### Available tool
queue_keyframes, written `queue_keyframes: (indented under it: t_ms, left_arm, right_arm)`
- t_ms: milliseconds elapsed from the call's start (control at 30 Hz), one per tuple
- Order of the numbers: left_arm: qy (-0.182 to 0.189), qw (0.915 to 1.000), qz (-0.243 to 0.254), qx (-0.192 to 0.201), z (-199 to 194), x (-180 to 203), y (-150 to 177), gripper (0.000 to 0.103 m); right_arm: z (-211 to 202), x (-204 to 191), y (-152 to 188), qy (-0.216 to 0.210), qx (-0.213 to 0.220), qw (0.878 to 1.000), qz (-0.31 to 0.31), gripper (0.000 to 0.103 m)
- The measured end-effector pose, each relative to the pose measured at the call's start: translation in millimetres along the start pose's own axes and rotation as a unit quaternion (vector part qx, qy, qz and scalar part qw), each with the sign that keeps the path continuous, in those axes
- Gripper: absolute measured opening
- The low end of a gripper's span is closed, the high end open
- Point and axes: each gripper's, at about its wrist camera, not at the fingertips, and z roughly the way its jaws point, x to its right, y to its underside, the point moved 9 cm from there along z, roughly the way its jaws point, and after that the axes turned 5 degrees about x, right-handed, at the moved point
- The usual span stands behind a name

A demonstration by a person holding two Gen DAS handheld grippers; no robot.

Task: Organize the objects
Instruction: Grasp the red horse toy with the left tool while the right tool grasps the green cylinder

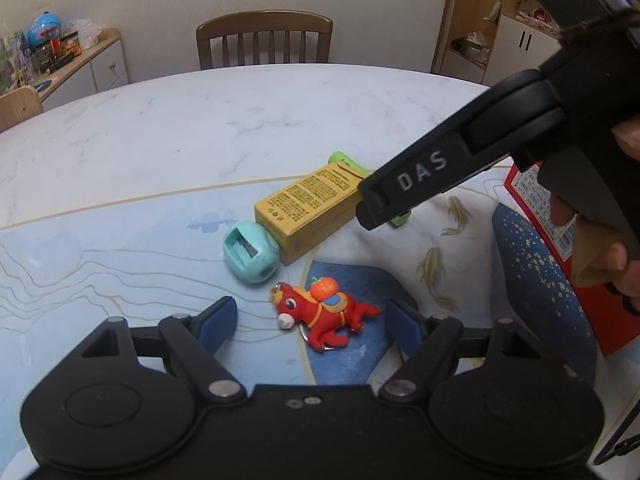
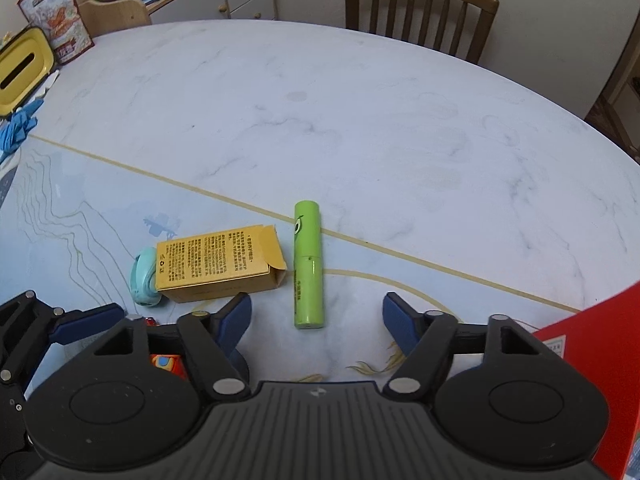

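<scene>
A red toy horse keychain (image 1: 320, 314) lies on the table between the fingers of my left gripper (image 1: 314, 322), which is open around it without touching. Beyond it sit a teal rounded sharpener (image 1: 250, 256) and a yellow carton (image 1: 308, 208) lying on its side. A green tube (image 2: 309, 266) lies right of the carton (image 2: 218, 262), in front of my right gripper (image 2: 316, 320), which is open and empty just short of the tube's near end. In the left wrist view the right gripper's finger (image 1: 424, 182) hangs over the tube (image 1: 346, 162).
A red box (image 2: 600, 364) stands at the right, held by a hand (image 1: 600, 256). A yellow tissue holder (image 2: 22, 70), a snack bag (image 2: 56, 16) and a blue glove (image 2: 18, 126) sit at the table's far left. A wooden chair (image 1: 264, 38) stands behind the table.
</scene>
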Motion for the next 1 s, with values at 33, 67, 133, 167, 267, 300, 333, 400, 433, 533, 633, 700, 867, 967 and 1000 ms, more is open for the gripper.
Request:
queue_keyframes:
  t_ms: [33, 67, 133, 167, 267, 300, 333, 400, 433, 533, 633, 700, 867, 967, 1000]
  left_arm:
    - [0.001, 1.0000, 0.001, 0.001, 0.2, 0.5, -0.3, 0.078]
    - [0.001, 1.0000, 0.003, 0.001, -0.1, 1.3, -0.2, 0.076]
    - [0.005, 1.0000, 0.006, 0.002, -0.1, 2.9, -0.1, 0.075]
    - [0.007, 0.9999, 0.010, 0.003, -0.2, 4.4, -0.1, 0.073]
    - [0.004, 0.9998, 0.016, 0.004, -0.1, 5.6, -0.6, 0.068]
    - [0.004, 0.9999, 0.016, 0.004, -0.1, 5.1, -1.0, 0.066]
    - [0.004, 0.9999, 0.015, 0.005, -0.2, 5.0, -1.3, 0.065]
    - [0.004, 0.9999, 0.015, 0.006, -0.4, 4.7, -2.1, 0.060]
    - [0.004, 0.9998, 0.016, 0.005, -0.5, 4.5, -2.3, 0.059]
    - [0.004, 0.9998, 0.017, 0.005, -1.0, 4.5, -2.3, 0.060]
    - [0.005, 0.9999, 0.016, 0.005, -0.7, 3.7, -3.1, 0.060]
    - [0.005, 0.9999, 0.015, 0.004, -0.5, 3.4, -3.3, 0.059]
    - [0.006, 0.9999, 0.012, 0.002, 0.0, 2.9, -3.2, 0.059]
    - [0.008, 1.0000, 0.005, 0.000, -0.2, 1.6, -4.3, 0.058]
    - [0.008, 1.0000, 0.003, -0.002, -0.5, 1.2, -4.5, 0.058]
  right_arm:
    - [0.9, -0.1, -0.2, -0.002, 0.000, 1.000, 0.001, 0.068]
    - [1.8, 0.0, -0.3, -0.004, 0.000, 1.000, 0.003, 0.067]
    - [3.7, -1.1, 0.2, -0.010, -0.002, 1.000, 0.006, 0.063]
    - [4.4, -2.0, 0.5, -0.010, -0.003, 1.000, 0.005, 0.060]
    - [6.2, -5.1, 0.6, -0.011, -0.004, 1.000, -0.001, 0.055]
    - [7.0, -5.9, 0.5, -0.012, -0.005, 1.000, -0.001, 0.055]
    - [7.8, -6.8, 0.3, -0.013, -0.005, 1.000, -0.002, 0.054]
    - [10.2, -9.2, 0.0, -0.013, -0.005, 1.000, -0.007, 0.048]
    - [10.6, -10.0, -0.3, -0.011, -0.003, 1.000, -0.012, 0.046]
    - [11.1, -11.1, -1.9, -0.008, -0.001, 1.000, -0.019, 0.037]
    - [11.7, -10.1, -2.6, -0.005, -0.001, 1.000, -0.021, 0.032]
    - [11.1, -11.3, -2.0, -0.003, 0.001, 1.000, -0.023, 0.028]
    - [7.8, -15.3, 1.2, 0.008, 0.002, 1.000, -0.022, 0.016]
    - [4.0, -13.4, 5.9, 0.011, -0.001, 1.000, -0.008, 0.016]
    - [2.1, -11.8, 8.7, 0.010, -0.004, 1.000, 0.002, 0.016]
